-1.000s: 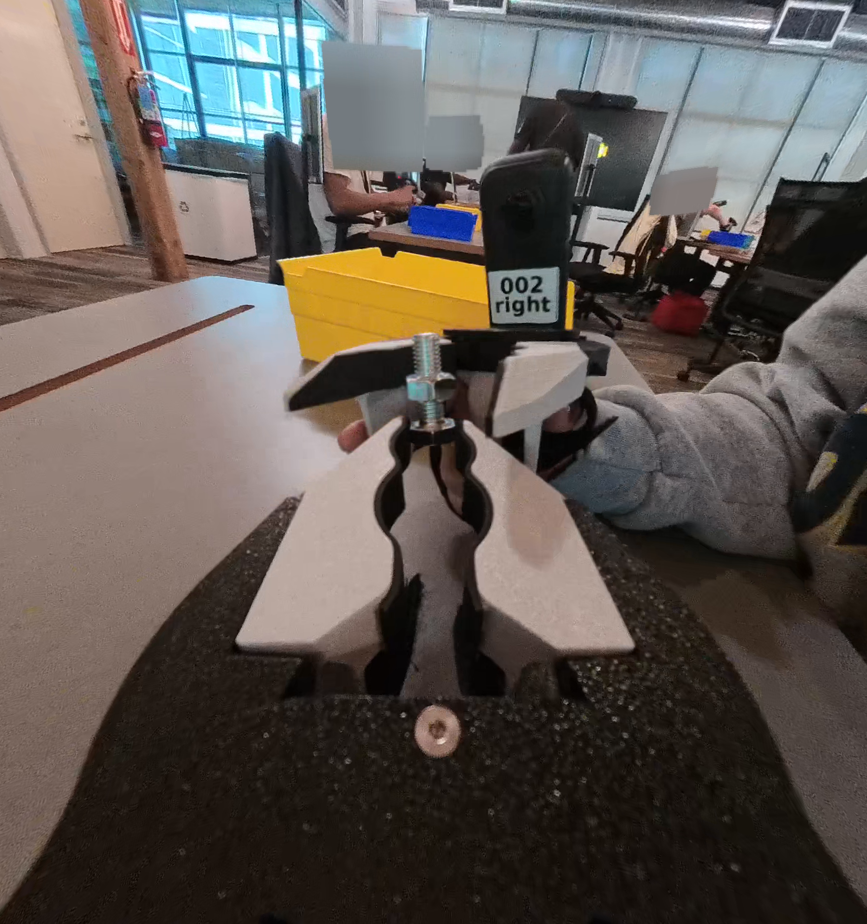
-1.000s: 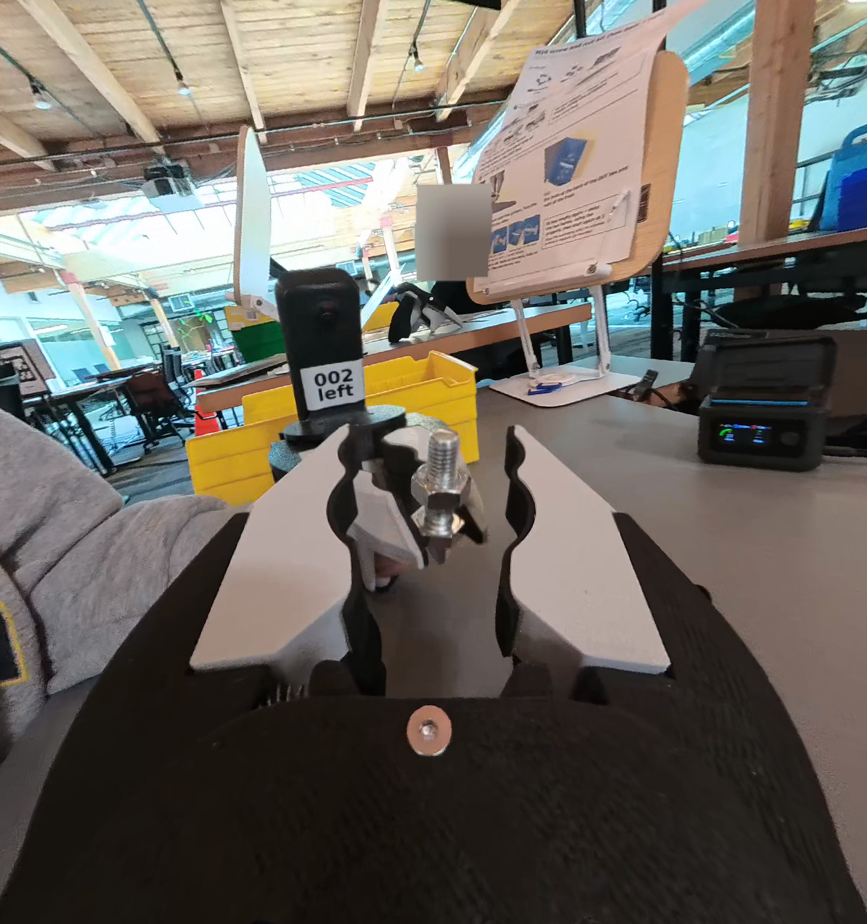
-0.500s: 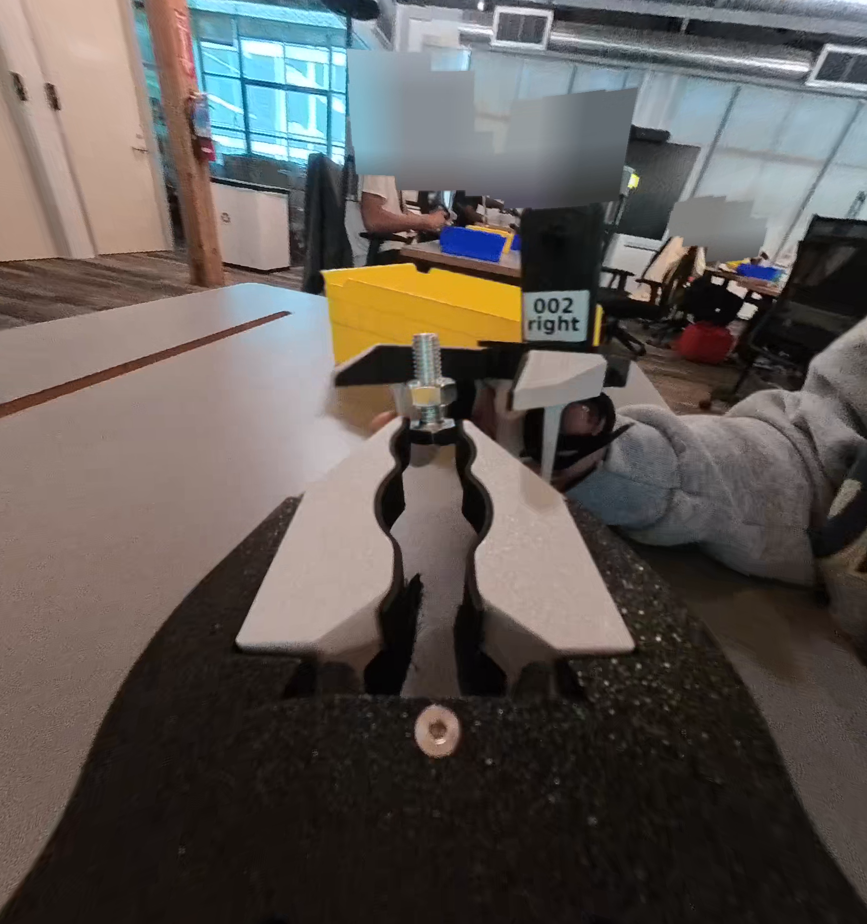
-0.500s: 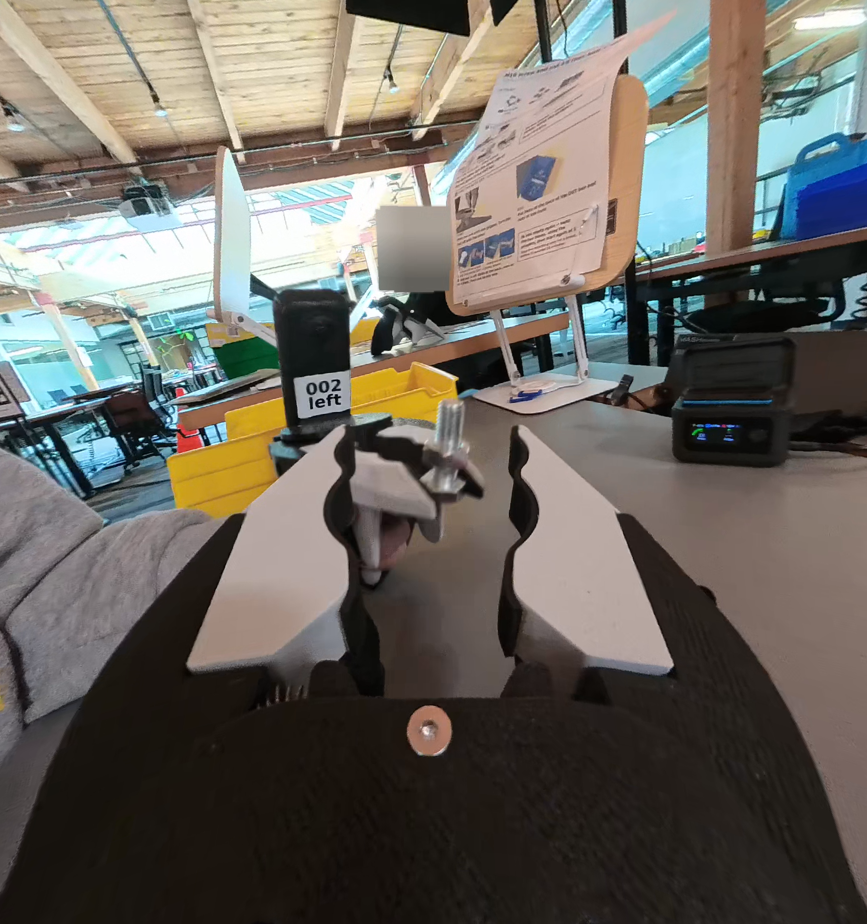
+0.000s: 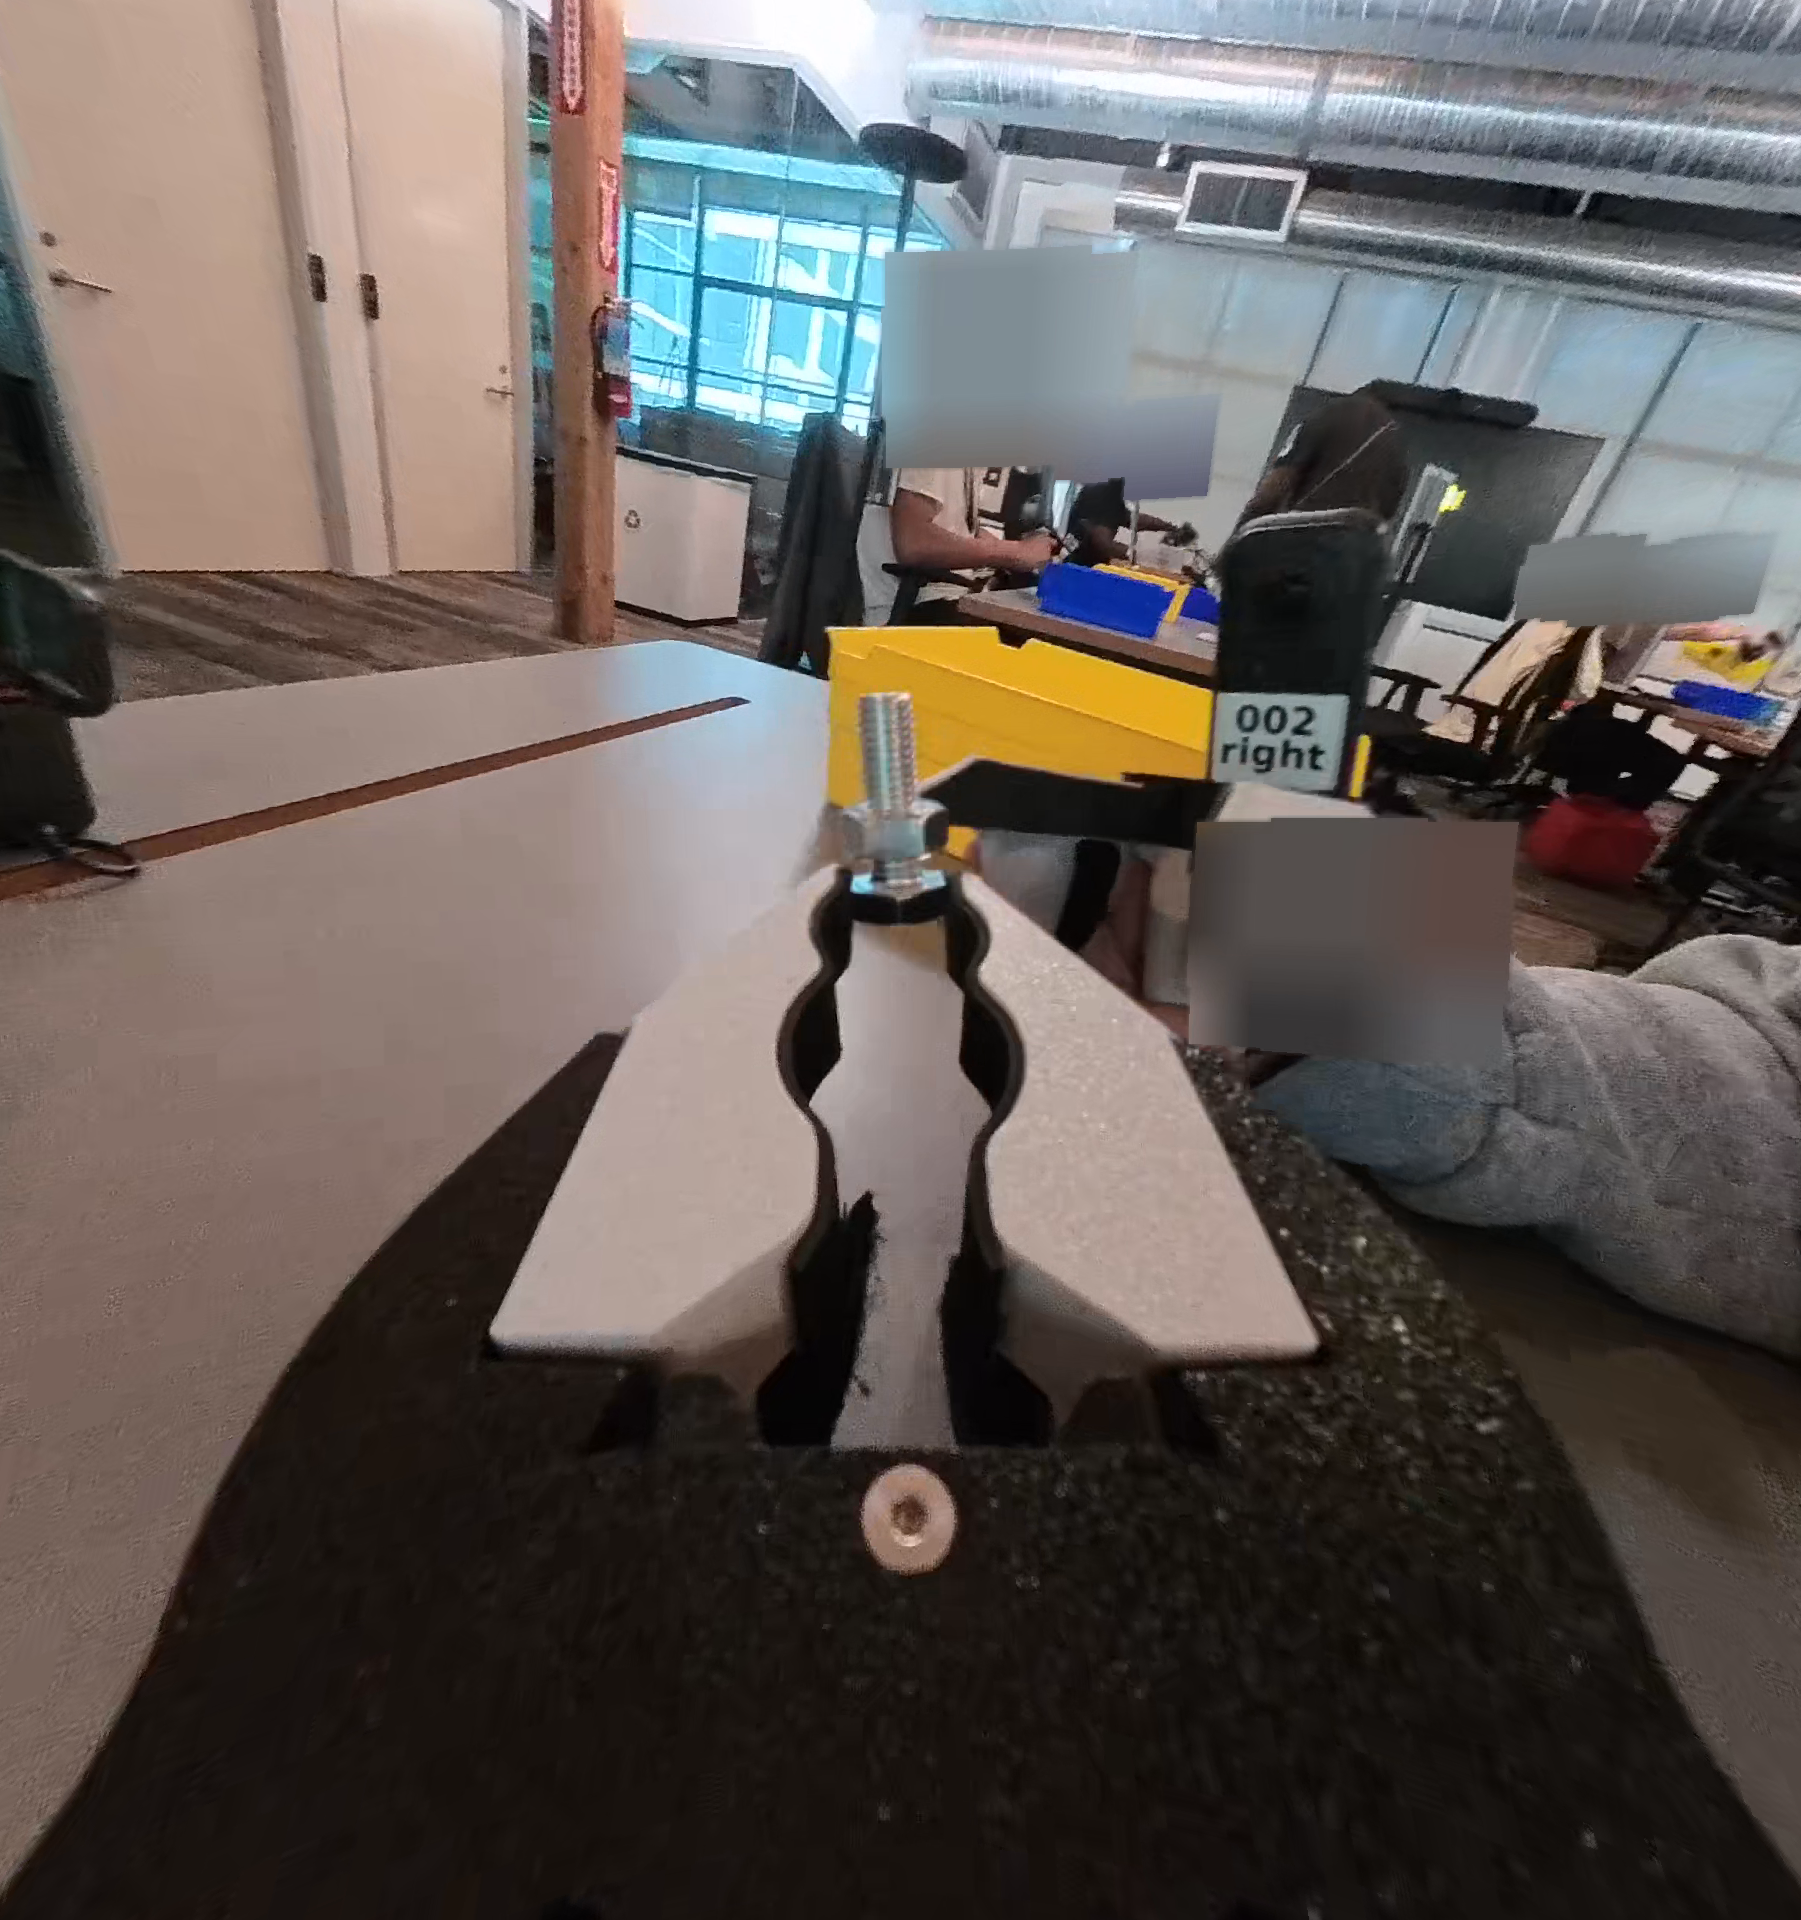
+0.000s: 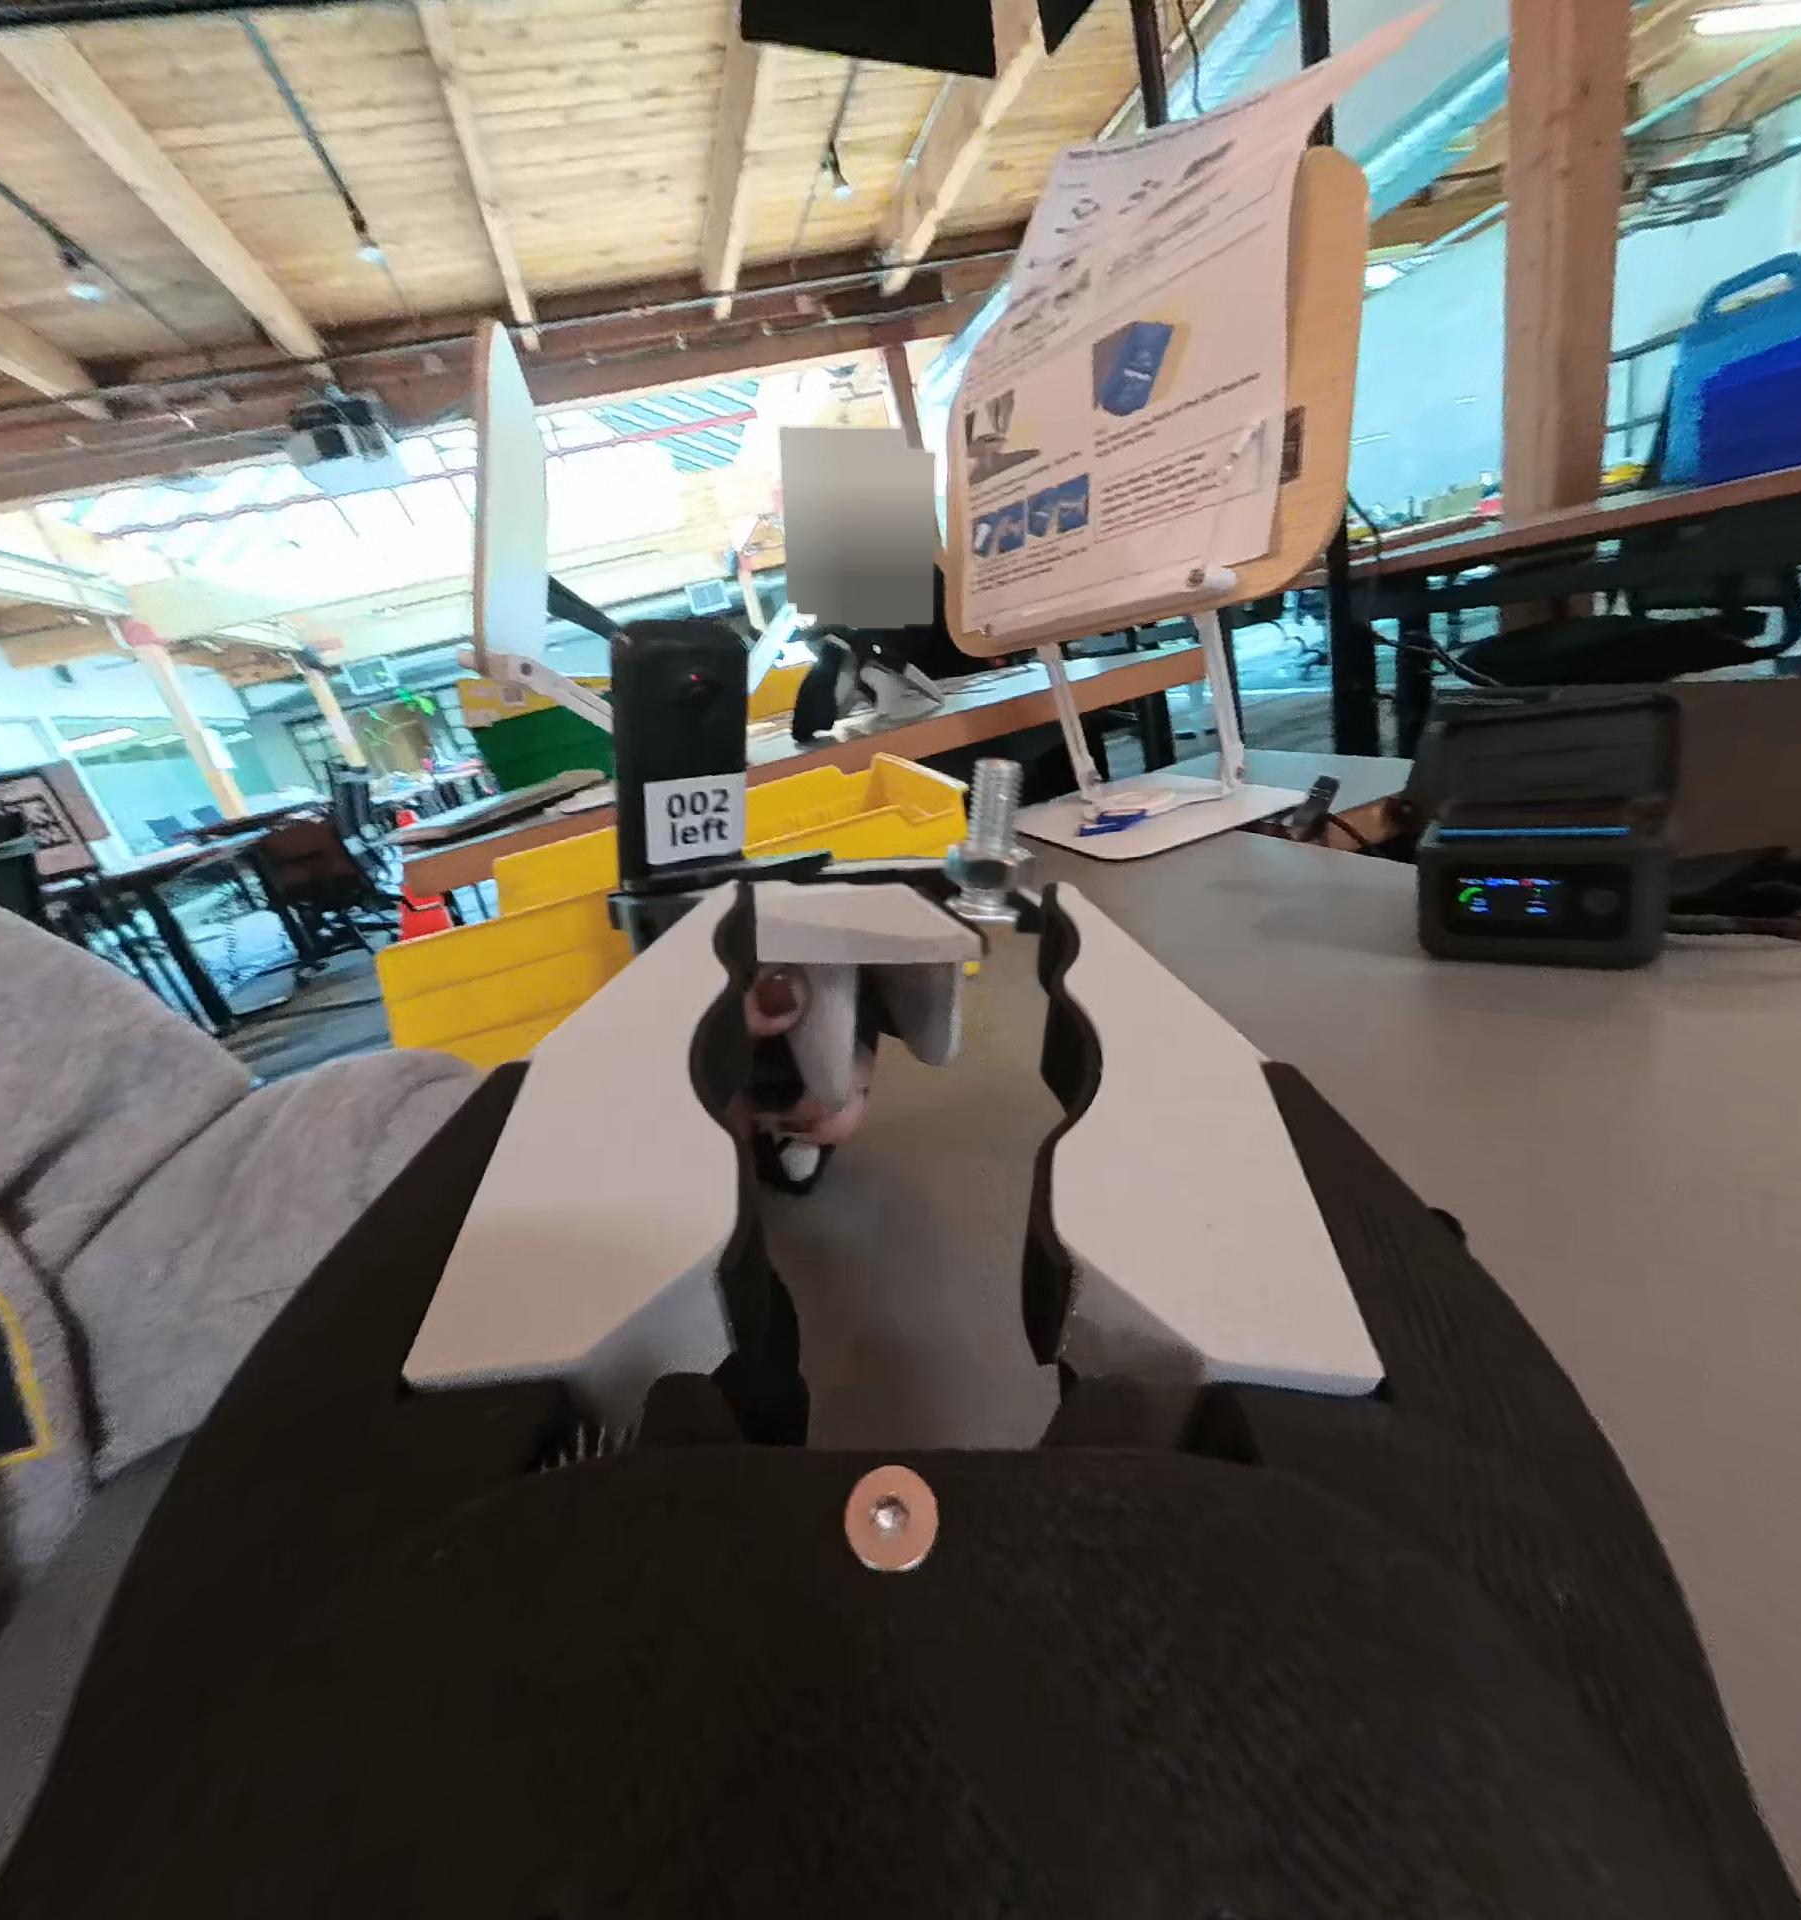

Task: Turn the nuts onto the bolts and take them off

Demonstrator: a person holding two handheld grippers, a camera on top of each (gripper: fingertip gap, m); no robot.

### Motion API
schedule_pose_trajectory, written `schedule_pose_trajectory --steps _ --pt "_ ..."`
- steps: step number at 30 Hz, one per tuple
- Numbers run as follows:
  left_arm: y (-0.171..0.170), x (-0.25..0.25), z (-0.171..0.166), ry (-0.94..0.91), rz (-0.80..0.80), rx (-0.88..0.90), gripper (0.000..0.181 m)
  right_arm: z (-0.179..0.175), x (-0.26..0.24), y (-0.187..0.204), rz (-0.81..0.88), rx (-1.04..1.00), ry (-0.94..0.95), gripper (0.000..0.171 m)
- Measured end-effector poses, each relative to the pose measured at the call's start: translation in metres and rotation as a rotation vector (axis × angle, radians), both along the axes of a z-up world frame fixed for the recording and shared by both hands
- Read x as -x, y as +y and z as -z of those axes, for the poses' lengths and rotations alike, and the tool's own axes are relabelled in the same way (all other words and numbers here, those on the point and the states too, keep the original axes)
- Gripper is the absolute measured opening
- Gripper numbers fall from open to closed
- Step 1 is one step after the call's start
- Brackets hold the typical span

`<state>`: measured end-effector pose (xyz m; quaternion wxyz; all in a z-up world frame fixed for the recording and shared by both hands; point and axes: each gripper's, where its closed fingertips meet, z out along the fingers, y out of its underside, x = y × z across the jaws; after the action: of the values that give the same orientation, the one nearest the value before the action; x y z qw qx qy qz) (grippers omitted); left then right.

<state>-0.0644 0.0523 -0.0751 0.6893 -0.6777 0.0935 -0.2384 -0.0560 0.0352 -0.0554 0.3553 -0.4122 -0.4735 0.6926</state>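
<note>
Since a second ago the right gripper has drawn back, fingers wide and empty. Left gripper fingers pinch the bolt head, upright above the counter, nut seemingly low on the thread. A skewed regrasp could tilt or cross-thread it.

One bolt, upright. One nut threaded on bolt. Two grippers: left gripper, right gripper. One yellow bin on surface. One black device with lit screen. One document stand.
</note>
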Motion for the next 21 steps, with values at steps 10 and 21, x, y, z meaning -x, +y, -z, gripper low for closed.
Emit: schedule_pose_trajectory --steps 10,21 --pt "0.002 -0.024 0.008 0.032 0.09 0.037 0.015 0.005 0.004 -0.012 -0.022 -0.041 -0.024 0.059" --pt "0.004 -0.014 0.018 0.204 -0.004 0.059 0.015 0.005 0.005 0.012 0.061 0.048 -0.038 0.029"
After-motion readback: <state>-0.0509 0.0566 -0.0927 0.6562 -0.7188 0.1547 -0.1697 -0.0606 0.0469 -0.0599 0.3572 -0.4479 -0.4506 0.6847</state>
